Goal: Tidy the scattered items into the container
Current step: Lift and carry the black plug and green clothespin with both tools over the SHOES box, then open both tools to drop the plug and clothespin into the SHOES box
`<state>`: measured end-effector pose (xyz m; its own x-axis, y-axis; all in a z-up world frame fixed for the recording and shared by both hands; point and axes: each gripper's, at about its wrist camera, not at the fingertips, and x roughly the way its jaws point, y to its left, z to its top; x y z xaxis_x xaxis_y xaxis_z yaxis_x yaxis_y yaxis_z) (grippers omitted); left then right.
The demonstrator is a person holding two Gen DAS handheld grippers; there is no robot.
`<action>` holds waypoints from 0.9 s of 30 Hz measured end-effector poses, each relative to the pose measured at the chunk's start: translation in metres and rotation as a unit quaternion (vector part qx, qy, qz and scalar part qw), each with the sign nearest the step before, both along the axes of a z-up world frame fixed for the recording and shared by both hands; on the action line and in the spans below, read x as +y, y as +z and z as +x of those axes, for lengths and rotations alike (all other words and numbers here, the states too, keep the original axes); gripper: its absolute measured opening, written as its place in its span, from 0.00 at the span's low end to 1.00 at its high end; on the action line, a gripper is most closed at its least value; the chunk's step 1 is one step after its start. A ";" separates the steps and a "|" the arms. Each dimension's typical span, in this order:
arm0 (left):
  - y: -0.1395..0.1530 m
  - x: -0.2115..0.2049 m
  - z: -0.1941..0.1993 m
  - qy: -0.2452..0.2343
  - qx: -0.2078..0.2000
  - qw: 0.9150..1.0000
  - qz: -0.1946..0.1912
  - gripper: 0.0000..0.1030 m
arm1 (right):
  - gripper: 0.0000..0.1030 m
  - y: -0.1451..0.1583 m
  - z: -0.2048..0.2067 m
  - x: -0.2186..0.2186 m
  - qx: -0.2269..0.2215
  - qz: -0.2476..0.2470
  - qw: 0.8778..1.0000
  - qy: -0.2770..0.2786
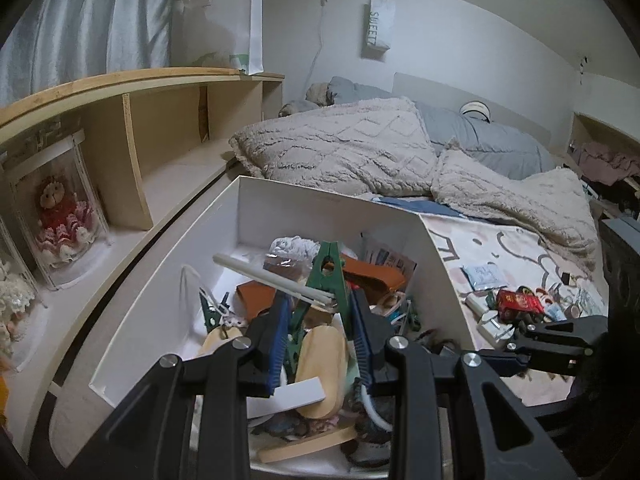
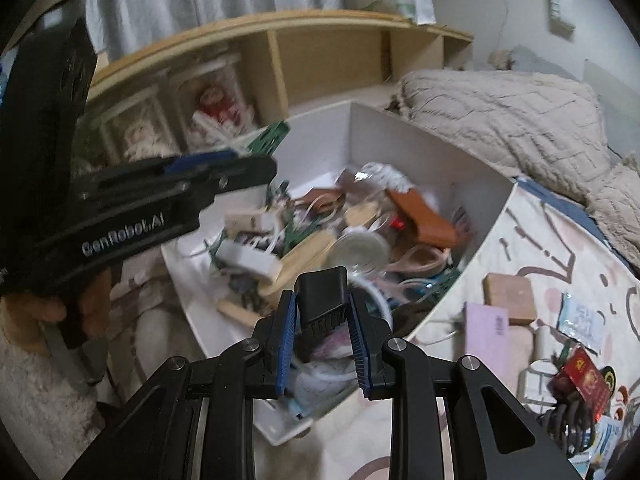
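An open white box [image 1: 280, 216] stands on the bed, piled with clips, wooden pieces, brown leather items and cables. My left gripper [image 1: 320, 300] hangs over the box, shut on a green plastic clip [image 1: 326, 268] that stands upright between the blue pads. A white stick [image 1: 272, 276] crosses in front of the clip; I cannot tell if they are joined. My right gripper [image 2: 322, 298] is shut on a small black block [image 2: 322, 300] above the near corner of the box [image 2: 400, 140]. The left gripper [image 2: 256, 164] shows at that view's left, a hand under it.
Loose items lie on the patterned sheet right of the box: a red pack [image 2: 580, 380], a pink booklet [image 2: 486, 332], a brown block [image 2: 510, 298] and a blue-white sachet [image 2: 580, 320]. A wooden shelf [image 1: 132, 92] with dolls runs along the left. Fluffy pillows [image 1: 340, 148] lie behind.
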<state>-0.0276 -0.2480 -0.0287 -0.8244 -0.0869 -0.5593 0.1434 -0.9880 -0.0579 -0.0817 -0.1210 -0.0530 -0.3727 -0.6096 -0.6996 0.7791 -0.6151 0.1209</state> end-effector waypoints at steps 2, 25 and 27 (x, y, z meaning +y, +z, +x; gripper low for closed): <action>-0.001 0.000 0.001 -0.008 -0.010 1.000 -0.006 0.29 | 0.26 -0.002 0.001 -0.001 -0.006 -0.001 1.000 -0.001; -0.020 0.029 0.005 -0.092 -0.087 0.987 -0.096 0.29 | 0.26 -0.005 -0.002 0.003 -0.028 0.009 0.999 -0.028; -0.020 0.030 0.005 -0.094 -0.086 0.987 -0.097 0.29 | 0.26 -0.005 -0.003 0.004 -0.027 0.009 0.999 -0.032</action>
<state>-0.0224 -0.2182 -0.0483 -0.7299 -0.0611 -0.6808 -0.0516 -0.9882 0.1441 -0.0849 -0.1166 -0.0575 -0.3714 -0.5724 -0.7310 0.7304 -0.6662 0.1505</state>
